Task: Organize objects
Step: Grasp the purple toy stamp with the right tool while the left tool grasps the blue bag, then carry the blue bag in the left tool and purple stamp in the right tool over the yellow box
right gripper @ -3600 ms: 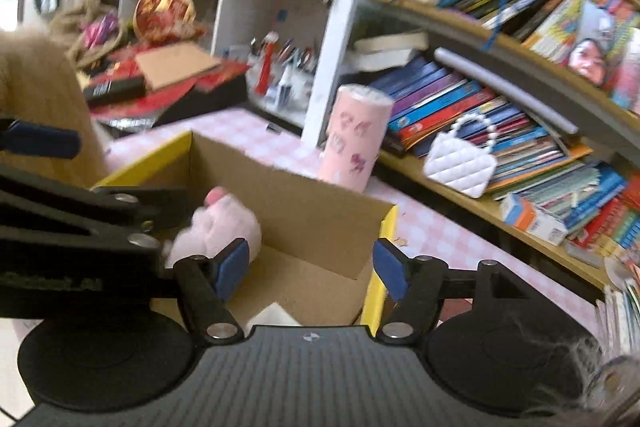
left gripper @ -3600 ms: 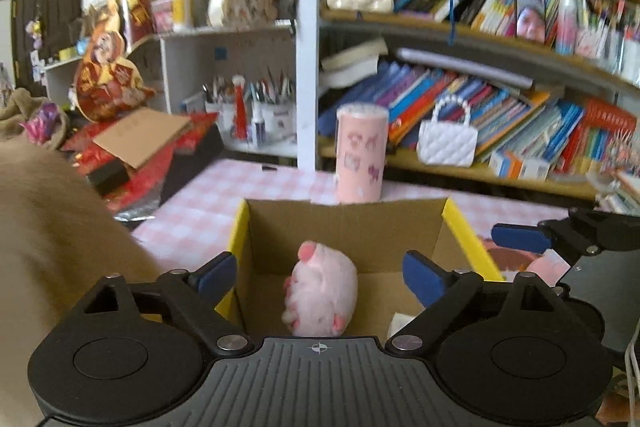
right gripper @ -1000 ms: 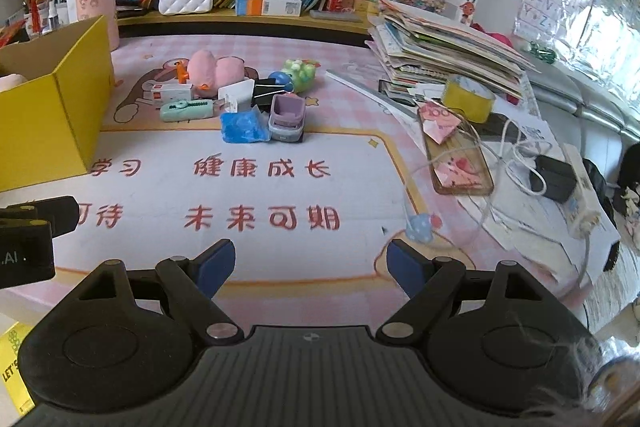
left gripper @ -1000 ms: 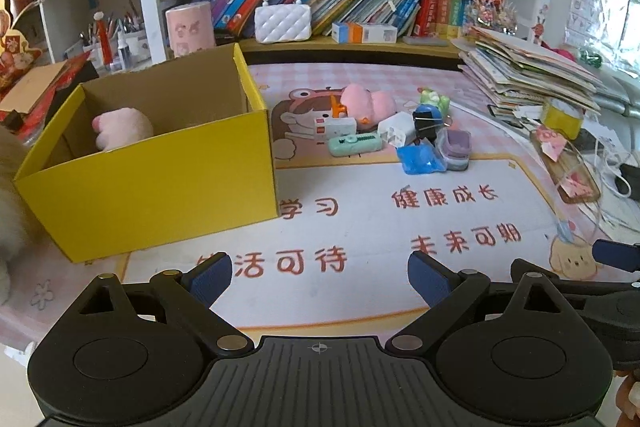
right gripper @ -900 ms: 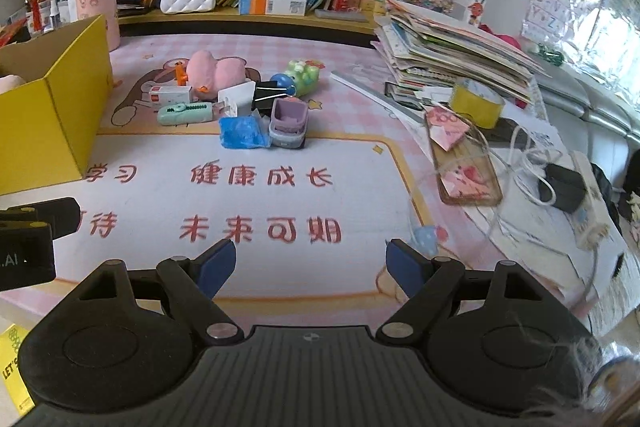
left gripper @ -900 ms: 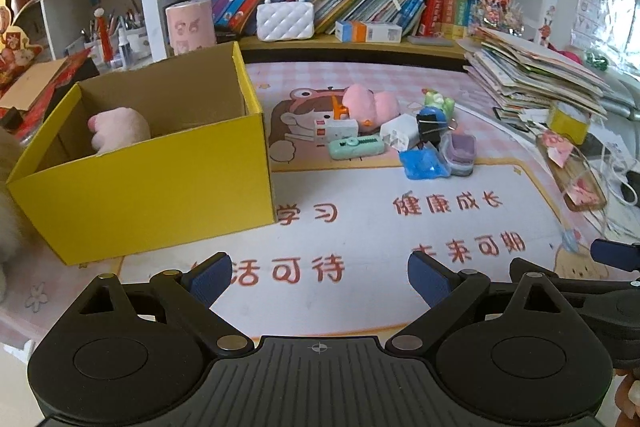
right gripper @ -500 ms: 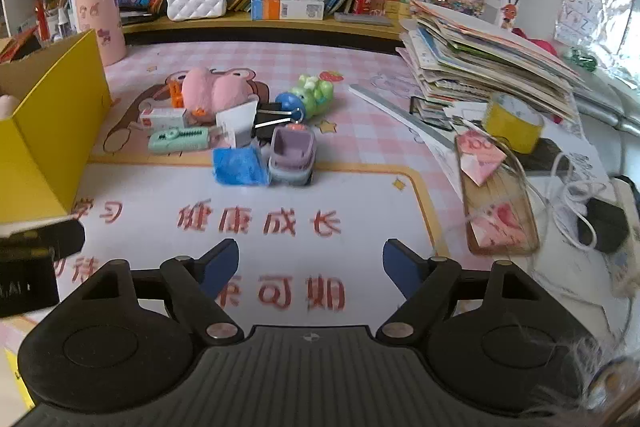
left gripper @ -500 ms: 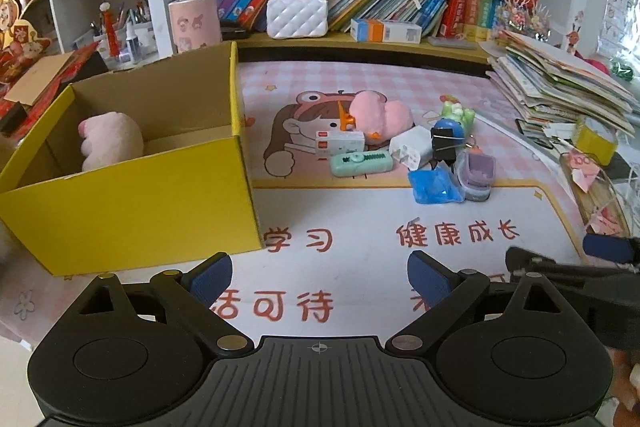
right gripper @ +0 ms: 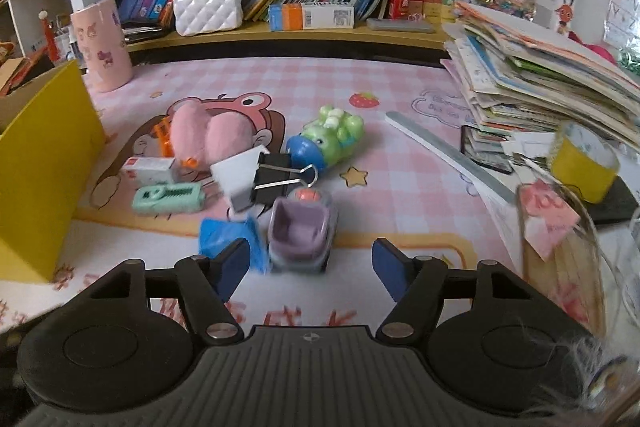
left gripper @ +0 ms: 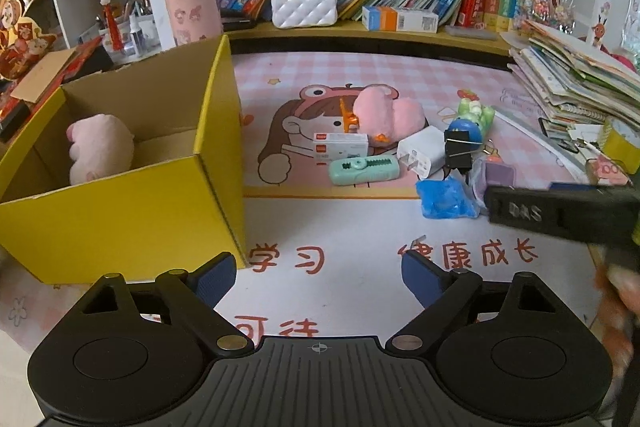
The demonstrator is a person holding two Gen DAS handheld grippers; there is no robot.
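A yellow cardboard box (left gripper: 132, 211) stands at the left with a pink plush (left gripper: 100, 149) inside. Small objects lie clustered on the mat: a pink plush (right gripper: 204, 133), a purple toy car (right gripper: 300, 231), a blue crumpled piece (right gripper: 228, 235), a black binder clip (right gripper: 276, 177), a white charger (right gripper: 236, 173), a mint green stapler-like item (right gripper: 168, 199), a green-blue toy (right gripper: 330, 137) and a small white box (right gripper: 148, 169). My right gripper (right gripper: 310, 267) is open and empty, just in front of the purple car. My left gripper (left gripper: 318, 277) is open and empty over the mat beside the box.
A pink cup (right gripper: 102, 45) and a white handbag (right gripper: 208, 9) stand at the back by the bookshelf. A stack of books and papers (right gripper: 540, 83) fills the right side, with a yellow tape roll (right gripper: 582, 165) and a ruler (right gripper: 448, 155) near it.
Both grippers have moved forward toward the cluster. The right gripper has closed in on the purple car and blue piece. Both stayed open and empty.
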